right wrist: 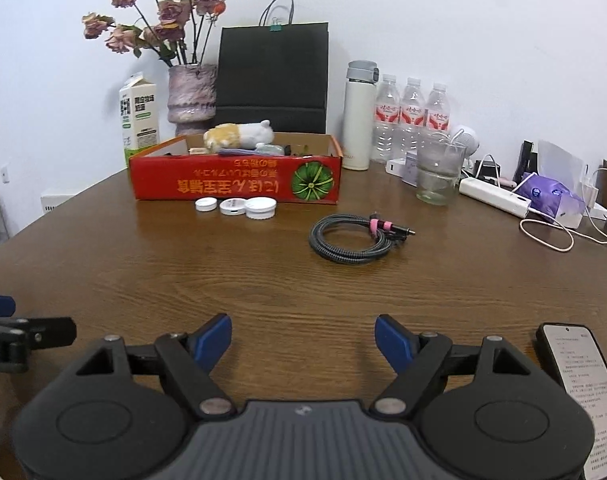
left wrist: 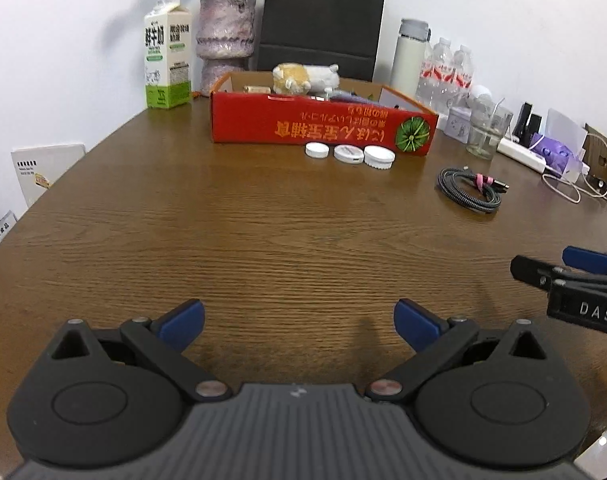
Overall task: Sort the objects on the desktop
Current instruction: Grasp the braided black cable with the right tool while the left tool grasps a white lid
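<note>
We find the left gripper point(left wrist: 299, 322) nearest in its own view, its blue-padded jaws spread wide over bare wood with nothing between them. The right gripper point(right wrist: 303, 338) stands the same way, jaws spread and empty, low above the brown wood-grain table point(right wrist: 263, 288). At the near right edge a black smartphone point(right wrist: 579, 372) with a lit white text screen lies beside the right gripper.

Further out, right of centre, a coiled grey braided cable point(right wrist: 353, 238) bound with a pink strap lies flat on the table, apart from all else. Beyond it to the left, three round white plastic lids point(right wrist: 235, 206) sit in a row just in front of the red cardboard box point(right wrist: 235, 182) with orange lettering and a green melon picture. The box is open-topped; a yellow and white plush toy point(right wrist: 239, 134) lies in it among small items we cannot identify.

Along the far edge, left to right, we note a green and white milk carton point(right wrist: 139, 120), a mauve ceramic vase point(right wrist: 191, 94) of dried roses, a black paper bag point(right wrist: 273, 76), a white flask point(right wrist: 359, 116) with a grey cap, three clear water bottles point(right wrist: 411, 116), a clear glass tumbler point(right wrist: 439, 174) and a white power strip point(right wrist: 495, 196).
</note>
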Tool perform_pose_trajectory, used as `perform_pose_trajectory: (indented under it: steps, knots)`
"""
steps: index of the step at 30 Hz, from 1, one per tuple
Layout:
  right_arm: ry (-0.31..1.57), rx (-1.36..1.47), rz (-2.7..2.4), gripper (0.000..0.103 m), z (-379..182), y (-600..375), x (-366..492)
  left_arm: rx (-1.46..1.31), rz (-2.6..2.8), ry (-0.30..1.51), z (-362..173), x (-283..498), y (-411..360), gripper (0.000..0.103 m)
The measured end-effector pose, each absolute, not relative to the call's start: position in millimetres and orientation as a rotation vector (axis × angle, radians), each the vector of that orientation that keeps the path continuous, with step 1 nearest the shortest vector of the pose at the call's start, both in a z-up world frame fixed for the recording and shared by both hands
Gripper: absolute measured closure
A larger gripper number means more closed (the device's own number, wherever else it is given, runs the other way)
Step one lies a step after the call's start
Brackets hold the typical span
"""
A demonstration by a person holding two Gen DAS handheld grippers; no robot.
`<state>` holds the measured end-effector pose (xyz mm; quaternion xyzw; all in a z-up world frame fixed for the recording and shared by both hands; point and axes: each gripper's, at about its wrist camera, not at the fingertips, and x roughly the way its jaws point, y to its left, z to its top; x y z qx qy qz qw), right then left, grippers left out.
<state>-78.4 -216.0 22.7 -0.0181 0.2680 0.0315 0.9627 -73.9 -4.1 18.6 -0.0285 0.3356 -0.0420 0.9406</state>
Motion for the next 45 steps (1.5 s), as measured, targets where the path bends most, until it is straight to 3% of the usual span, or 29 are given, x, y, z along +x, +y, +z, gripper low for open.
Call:
perform_pose_trajectory:
  steps: [7,14,15,17,19,22,25,35,39,45]
  knots:
    - [0.535,-0.073,0.078,0.025,26.8,-222.2,-30.2,-0.043,-0.086,0.635,32.9,-30.7,0.6,0.003]
    - [0.578,-0.040,0.097,0.036,19.3,-224.2,41.6,0.027,-0.191,0.563,41.6,28.5,-25.0,0.009]
    - [0.591,-0.039,0.094,0.039,16.3,-223.8,50.0,0.029,-0.218,0.564,40.8,37.4,-29.6,0.009]
    - [0.615,-0.034,0.098,0.055,10.8,-224.0,65.1,0.024,-0.293,0.576,37.8,57.5,-39.0,0.009]
    - [0.626,-0.035,0.101,0.059,6.6,-224.9,75.4,0.038,-0.331,0.583,34.9,75.9,-50.0,0.009]
    - [0.646,-0.014,0.130,0.078,0.9,-231.3,86.4,0.079,-0.332,0.558,32.0,100.6,-69.7,0.013]
    - [0.638,0.015,0.146,0.088,0.0,-239.7,89.7,0.057,-0.358,0.565,28.6,129.5,-82.9,0.018]
    - [0.642,0.105,0.213,0.090,-1.2,-258.9,98.4,0.127,-0.334,0.620,4.3,176.4,-108.2,0.036]
    - [0.642,0.084,0.208,0.090,-0.9,-255.5,98.7,0.136,-0.338,0.604,4.0,174.1,-110.0,0.061]
    - [0.641,0.078,0.212,0.090,-0.8,-255.2,96.4,0.161,-0.339,0.598,7.2,165.0,-111.3,0.062]
